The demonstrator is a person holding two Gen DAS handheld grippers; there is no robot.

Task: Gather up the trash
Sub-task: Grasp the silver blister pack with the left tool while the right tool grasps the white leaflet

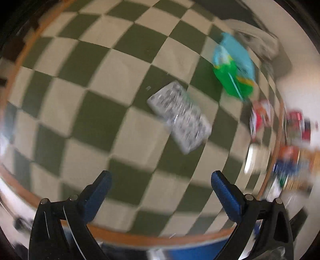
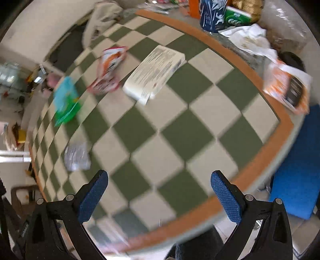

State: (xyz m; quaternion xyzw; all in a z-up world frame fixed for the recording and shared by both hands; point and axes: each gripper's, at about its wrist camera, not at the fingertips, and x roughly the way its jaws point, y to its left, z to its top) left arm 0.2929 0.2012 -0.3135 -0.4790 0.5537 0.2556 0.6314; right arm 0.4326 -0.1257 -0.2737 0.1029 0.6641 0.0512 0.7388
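Note:
Both views are motion-blurred over a green-and-cream checkered table (image 1: 96,112) (image 2: 180,130). My left gripper (image 1: 161,180) is open and holds nothing; a silver blister pack (image 1: 180,118) lies ahead of it, with a blue-and-green packet (image 1: 234,66) farther right. My right gripper (image 2: 159,180) is open too, with nothing between its fingers. Ahead of it lie a white printed packet (image 2: 154,72), a red-and-white wrapper (image 2: 110,68), the blue-and-green packet (image 2: 66,100) and the silver blister pack (image 2: 77,156) at the left.
Beyond the table's orange rim (image 2: 260,166) at the far right stand a blue can (image 2: 212,16), a green box (image 2: 238,17), crumpled white paper (image 2: 250,38) and an orange bag (image 2: 288,88). A blue surface (image 2: 296,176) sits below the right edge. Cloth (image 2: 102,18) lies at the back.

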